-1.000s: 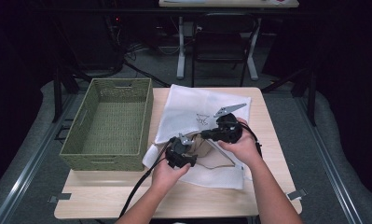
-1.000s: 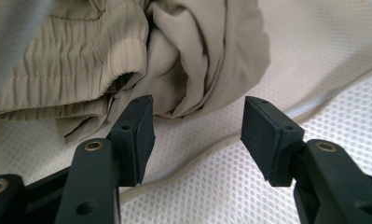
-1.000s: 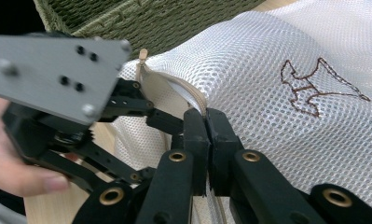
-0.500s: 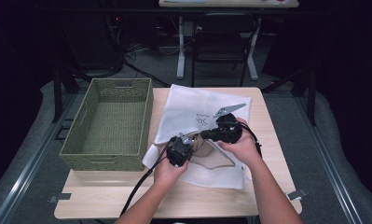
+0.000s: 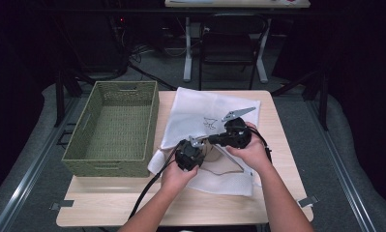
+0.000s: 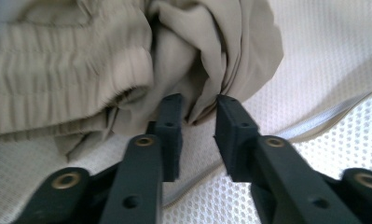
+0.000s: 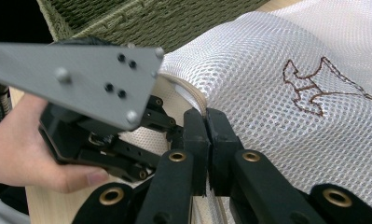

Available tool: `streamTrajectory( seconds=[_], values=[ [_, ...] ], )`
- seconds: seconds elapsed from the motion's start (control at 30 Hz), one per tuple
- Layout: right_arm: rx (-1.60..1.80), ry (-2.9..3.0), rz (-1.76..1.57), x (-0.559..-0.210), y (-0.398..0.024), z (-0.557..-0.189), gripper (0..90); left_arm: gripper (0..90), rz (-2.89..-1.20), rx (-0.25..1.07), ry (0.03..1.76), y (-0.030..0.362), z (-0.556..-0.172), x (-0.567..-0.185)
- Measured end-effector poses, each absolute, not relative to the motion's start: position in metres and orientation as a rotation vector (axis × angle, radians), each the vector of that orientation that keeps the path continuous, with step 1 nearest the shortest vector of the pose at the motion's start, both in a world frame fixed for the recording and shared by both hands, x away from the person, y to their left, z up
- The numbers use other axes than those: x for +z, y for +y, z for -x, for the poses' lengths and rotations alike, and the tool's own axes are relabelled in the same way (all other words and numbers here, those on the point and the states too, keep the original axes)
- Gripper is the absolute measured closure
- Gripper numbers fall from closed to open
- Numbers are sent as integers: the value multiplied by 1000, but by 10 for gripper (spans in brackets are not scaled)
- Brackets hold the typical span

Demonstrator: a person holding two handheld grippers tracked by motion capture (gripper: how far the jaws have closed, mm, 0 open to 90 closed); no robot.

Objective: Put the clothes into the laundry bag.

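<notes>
On the wooden surface [image 5: 108,212] lies a white mesh laundry bag [image 5: 200,113], just beside a green woven basket [image 5: 114,126] that stands at the left in the high view. The bag carries no readable writing; the only mark is a small brown embroidered figure [image 7: 316,88], an outline drawing and not letters, which shows also in the high view as a dark sketch [image 5: 210,123] near the middle of the mesh. The right hand-held gripper [image 7: 206,123] is clenched on the edge of the bag's opening: its two black jaws stand together with the cream-coloured rim [image 7: 193,100] of the mesh pinched between them, and it lifts this edge a little above the surface. The left hand-held gripper [image 6: 198,112] is at the mouth of the bag, just beside the right one. Its jaws have just been opening and now stand a little apart, their tips touching a crumpled beige garment [image 6: 81,70] with a ribbed elastic band; the cloth bulges into the gap at the tips, but the pads do not press on it, so it is released. The garment lies on the white mesh, next to the grey zip line [image 6: 314,126] of the bag. In the right gripper view the left hand-held gripper shows with its grey three-cornered plate [image 7: 76,77], held by the person's left hand [image 7: 30,149].
</notes>
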State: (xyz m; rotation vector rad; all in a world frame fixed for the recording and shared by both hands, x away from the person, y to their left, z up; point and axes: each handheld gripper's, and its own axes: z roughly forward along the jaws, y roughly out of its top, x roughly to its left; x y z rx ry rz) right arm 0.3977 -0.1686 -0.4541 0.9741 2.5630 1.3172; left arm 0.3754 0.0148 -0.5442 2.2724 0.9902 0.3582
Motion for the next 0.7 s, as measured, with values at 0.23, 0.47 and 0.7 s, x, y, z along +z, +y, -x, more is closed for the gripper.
streamTrajectory(
  seconds=[0.23,0.47,0.7],
  values=[
    [1315,2568,-972,-455,-167,-398,883,846,-2253,379,1024,8,-381,-548],
    [1321,2566,-973,-455,-169,-398,883,879,-2231,413,1005,8,-383,-544],
    [1321,2567,-982,-455,-170,-398,883,889,-2195,401,1018,11,-386,-537]
  ],
)
